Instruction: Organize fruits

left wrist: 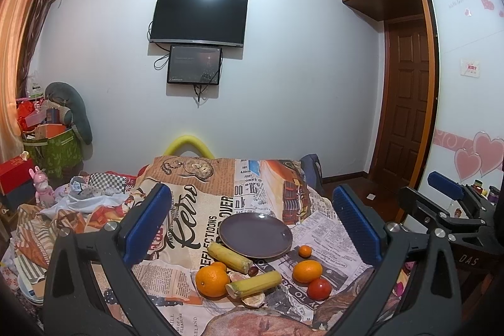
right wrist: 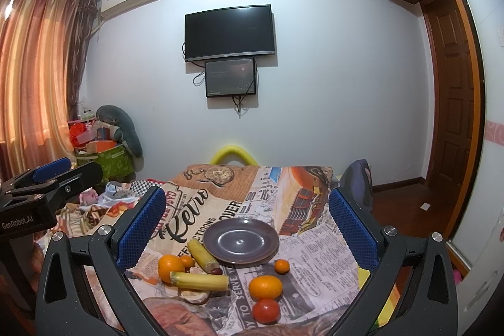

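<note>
On the table ahead of me, a newspaper-print cloth [right wrist: 315, 244] carries everything I am working with. My left gripper [left wrist: 252, 222] hangs above it with its blue pads spread wide and nothing between them; my right gripper [right wrist: 247, 225] is just as wide open and holds nothing either. Both hover short of the fruit, touching none of it.

A dark plate [right wrist: 241, 243] sits bare near the middle of the cloth. A short yellow-green cane piece [right wrist: 204, 254] lies with one end against the plate's near-left rim, and a second cane piece [right wrist: 201, 281] lies across in front of it. A big orange [right wrist: 170, 268] rests at the left end of that second piece, with a smaller orange fruit [right wrist: 187, 261] tucked just behind it. What looks like peel scraps [right wrist: 195, 296] lie under and in front of the cane.

To the right, a tiny orange [right wrist: 282, 266] sits just beside the plate's near edge. Nearer me lies a medium orange [right wrist: 265, 287], and a red tomato [right wrist: 266, 310] touches its near side.
</note>
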Motion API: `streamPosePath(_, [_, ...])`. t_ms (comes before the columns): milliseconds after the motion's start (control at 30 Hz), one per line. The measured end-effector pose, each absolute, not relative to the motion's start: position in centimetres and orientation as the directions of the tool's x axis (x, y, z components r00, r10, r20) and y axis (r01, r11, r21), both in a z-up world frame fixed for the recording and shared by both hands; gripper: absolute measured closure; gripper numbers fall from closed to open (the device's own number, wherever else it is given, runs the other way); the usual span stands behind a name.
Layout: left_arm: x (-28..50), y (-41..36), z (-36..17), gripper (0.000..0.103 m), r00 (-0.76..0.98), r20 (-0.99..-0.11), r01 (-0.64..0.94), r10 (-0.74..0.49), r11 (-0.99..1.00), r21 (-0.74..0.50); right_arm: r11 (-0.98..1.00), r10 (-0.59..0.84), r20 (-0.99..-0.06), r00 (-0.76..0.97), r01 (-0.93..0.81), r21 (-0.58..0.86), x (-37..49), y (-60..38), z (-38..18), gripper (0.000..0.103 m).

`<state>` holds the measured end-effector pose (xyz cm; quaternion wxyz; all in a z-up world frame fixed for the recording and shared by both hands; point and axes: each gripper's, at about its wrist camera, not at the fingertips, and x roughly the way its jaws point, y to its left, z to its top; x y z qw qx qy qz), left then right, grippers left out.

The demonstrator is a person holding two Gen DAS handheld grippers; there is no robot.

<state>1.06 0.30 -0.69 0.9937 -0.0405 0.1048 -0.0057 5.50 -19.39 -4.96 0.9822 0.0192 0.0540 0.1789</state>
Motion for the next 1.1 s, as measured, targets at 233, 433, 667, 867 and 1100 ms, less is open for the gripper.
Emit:
streamPosePath(233, [1.1, 0.1, -0.5, 0.0, 0.978, -0.208, 0.01, -0.026, 0.997, -0.077, 0.935, 0.355, -0.1, 0.929, -0.351, 0.058, 5.5, -19.4, -5.0, 0.0])
streamPosePath(433, [1.2, 0.2, -0.5, 0.0, 0.977, -0.21, 0.011, -0.027, 0.997, -0.077, 0.935, 0.355, -0.103, 0.929, -0.35, 0.058, 5.5, -19.3, -5.1, 0.0])
streamPosePath(667, [2.2, 0.5, -1.2, 0.0, 0.972, -0.234, 0.007, -0.025, 0.997, -0.074, 0.937, 0.349, -0.129, 0.928, -0.344, 0.061, 6.7, -19.5, -5.8, 0.0])
streamPosePath(867, [5.0, 1.5, -3.2, 0.0, 0.949, -0.315, 0.005, -0.027, 0.997, -0.071, 0.944, 0.33, -0.193, 0.924, -0.324, 0.06, 8.9, -19.7, -7.5, 0.0])
streamPosePath(1100, [9.0, 3.0, -7.3, 0.0, 0.893, -0.45, -0.031, 0.001, 0.998, -0.06, 0.953, 0.302, -0.316, 0.899, -0.297, 0.065, 12.5, -19.9, -10.8, 0.0])
